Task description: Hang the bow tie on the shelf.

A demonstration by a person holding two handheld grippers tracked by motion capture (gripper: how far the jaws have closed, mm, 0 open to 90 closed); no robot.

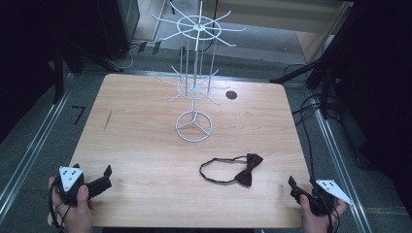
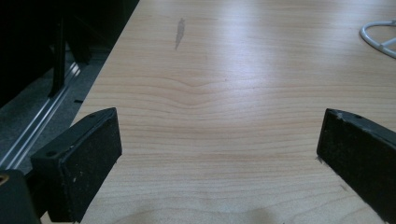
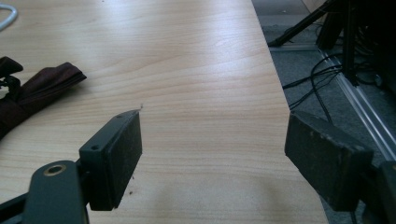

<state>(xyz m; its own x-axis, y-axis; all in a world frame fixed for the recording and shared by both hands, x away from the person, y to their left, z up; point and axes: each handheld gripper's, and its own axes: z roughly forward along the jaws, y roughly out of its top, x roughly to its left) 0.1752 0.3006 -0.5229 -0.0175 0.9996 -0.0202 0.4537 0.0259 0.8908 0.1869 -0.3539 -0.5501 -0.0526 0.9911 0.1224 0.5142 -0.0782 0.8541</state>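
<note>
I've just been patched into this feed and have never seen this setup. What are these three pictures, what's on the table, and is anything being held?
No robot here: a person holds a pair of hand-held black tongs in each hand. The high view looks down on the light wooden table; the left tongs and right tongs sit at its near corners. The other two pictures come from cameras riding on each pair of tongs, looking out between their black jaws.

On the table stand a white wire display rack with spoke hooks and, nearer the right tongs, a dark maroon bow tie on a thin black neck band. Both tongs are open and hold nothing.
</note>
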